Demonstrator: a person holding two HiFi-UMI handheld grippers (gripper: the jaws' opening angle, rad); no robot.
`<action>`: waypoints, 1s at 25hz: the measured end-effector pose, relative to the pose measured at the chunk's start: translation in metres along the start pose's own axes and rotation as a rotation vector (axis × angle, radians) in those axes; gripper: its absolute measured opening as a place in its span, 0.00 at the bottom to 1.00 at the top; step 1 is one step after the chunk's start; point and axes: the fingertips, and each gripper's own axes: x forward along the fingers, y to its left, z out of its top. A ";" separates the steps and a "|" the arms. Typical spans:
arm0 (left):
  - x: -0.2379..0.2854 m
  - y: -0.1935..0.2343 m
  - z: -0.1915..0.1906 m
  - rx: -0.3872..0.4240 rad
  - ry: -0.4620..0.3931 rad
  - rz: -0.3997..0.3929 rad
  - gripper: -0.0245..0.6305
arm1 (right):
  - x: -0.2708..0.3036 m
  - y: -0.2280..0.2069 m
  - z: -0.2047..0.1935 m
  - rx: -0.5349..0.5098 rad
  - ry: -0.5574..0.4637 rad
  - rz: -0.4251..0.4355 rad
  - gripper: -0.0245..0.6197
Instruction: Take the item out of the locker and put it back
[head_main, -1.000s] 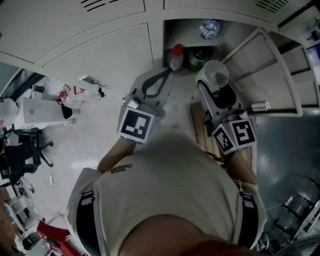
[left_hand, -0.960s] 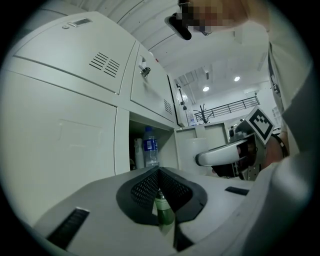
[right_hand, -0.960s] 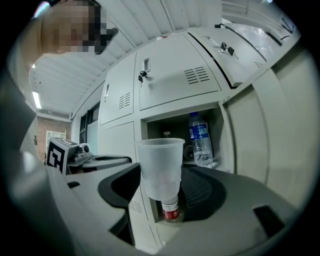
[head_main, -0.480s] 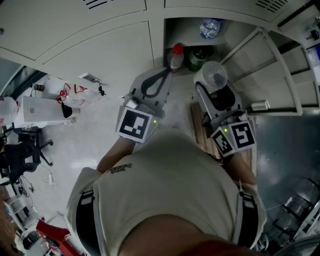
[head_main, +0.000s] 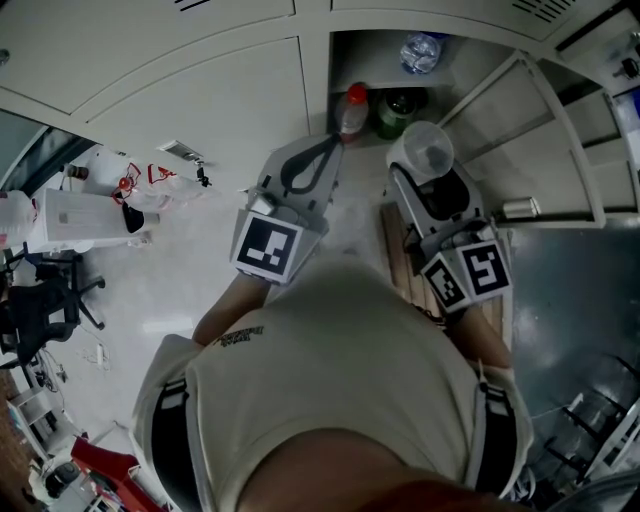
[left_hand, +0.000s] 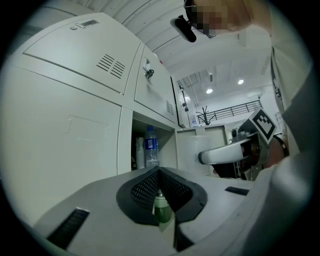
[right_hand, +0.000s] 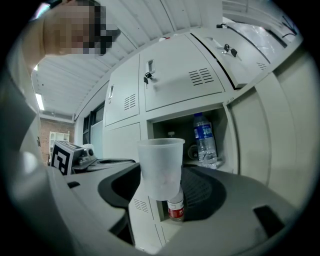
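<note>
View from above a person in a pale shirt who faces a bank of light grey lockers and holds one pair of tongs in each hand. Near the top centre of the head view one locker compartment (head_main: 345, 60) is open, and its door (head_main: 535, 130) is swung out toward the right edge.

The right tongs (head_main: 426, 174), right of centre, grip a translucent plastic cup (right_hand: 160, 167) by its sides. The cup is upright with its mouth up and sits outside the locker, just in front of the open compartment.

The left tongs (head_main: 332, 146), just left of centre, are closed tip to tip and hold nothing. Their tips sit near a clear bottle with a red cap (head_main: 350, 108).

Inside the locker a clear plastic water bottle with a blue label (right_hand: 202, 140) stands on the upper shelf. On the level below, the red-capped bottle and a dark green bottle (head_main: 396, 110) stand side by side – the green one shows through the loop of the closed left tongs in the left gripper view.

At the left edge of the head view there are a black office chair (head_main: 40, 310) and a white box-shaped unit (head_main: 75, 220) on a pale floor.
</note>
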 end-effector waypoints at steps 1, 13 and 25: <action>0.000 0.000 -0.001 0.000 0.003 0.001 0.06 | 0.000 0.000 0.000 0.001 0.001 0.001 0.44; 0.005 0.004 0.006 0.015 -0.010 0.019 0.06 | 0.022 -0.005 0.006 -0.036 0.009 0.021 0.44; 0.036 0.038 0.044 0.090 -0.075 0.109 0.06 | 0.093 -0.028 0.056 -0.138 -0.076 0.012 0.44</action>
